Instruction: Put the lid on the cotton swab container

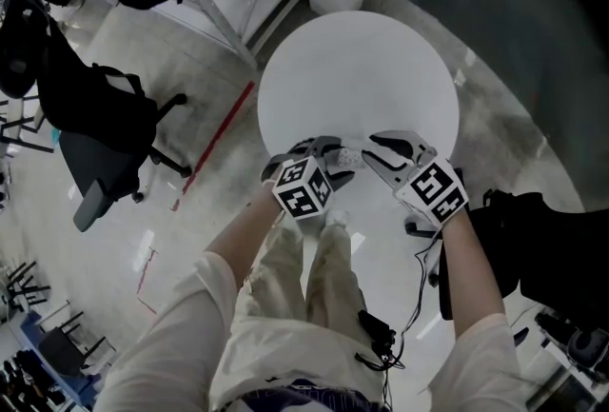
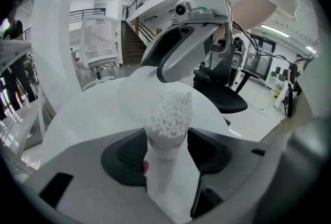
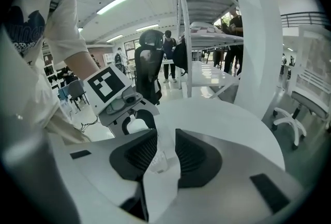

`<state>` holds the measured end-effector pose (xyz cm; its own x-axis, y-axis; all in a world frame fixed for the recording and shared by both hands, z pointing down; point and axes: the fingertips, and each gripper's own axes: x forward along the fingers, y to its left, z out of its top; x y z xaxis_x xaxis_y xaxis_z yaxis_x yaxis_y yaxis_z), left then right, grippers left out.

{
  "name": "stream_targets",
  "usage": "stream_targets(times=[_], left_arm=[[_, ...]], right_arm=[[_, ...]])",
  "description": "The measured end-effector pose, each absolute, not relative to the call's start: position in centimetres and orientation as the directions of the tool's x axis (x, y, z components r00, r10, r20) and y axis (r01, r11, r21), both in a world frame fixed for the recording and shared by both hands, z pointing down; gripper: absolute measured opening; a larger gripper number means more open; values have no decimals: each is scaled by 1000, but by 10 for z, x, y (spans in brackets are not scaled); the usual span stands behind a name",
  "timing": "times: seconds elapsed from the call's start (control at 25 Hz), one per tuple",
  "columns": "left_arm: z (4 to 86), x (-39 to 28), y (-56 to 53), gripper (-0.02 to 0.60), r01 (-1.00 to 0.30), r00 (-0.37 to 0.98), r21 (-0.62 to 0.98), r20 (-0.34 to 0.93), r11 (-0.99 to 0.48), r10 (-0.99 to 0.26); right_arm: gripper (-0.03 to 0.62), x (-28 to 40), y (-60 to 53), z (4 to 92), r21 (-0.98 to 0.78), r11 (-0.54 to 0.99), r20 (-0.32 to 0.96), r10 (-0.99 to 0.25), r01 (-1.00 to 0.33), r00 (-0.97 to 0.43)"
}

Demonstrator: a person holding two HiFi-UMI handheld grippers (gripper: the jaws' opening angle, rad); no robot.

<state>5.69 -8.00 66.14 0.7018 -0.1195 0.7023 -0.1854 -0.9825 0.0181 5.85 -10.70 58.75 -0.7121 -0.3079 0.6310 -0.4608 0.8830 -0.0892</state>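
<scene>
Round table (image 1: 362,68) | left hand-held gripper (image 2: 166,140): clamped on swab-filled container (image 2: 166,117) | right hand-held gripper (image 3: 162,143): clamped on clear lid (image 3: 158,160)

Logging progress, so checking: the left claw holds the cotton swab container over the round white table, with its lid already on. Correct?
No. The left gripper view shows the cotton swab container in the left claw open, swab tips bare; the lid is off, in the right claw. It is indeed over the round white table.
</scene>
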Motion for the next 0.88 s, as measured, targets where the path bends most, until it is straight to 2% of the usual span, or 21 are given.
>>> stream_targets(times=[0.88], left_arm=[[665,58,-82,238,-194,696,32,708,-981,-115]], right_arm=[[112,56,-77,586,-91,927,658,-219,-365,-721]])
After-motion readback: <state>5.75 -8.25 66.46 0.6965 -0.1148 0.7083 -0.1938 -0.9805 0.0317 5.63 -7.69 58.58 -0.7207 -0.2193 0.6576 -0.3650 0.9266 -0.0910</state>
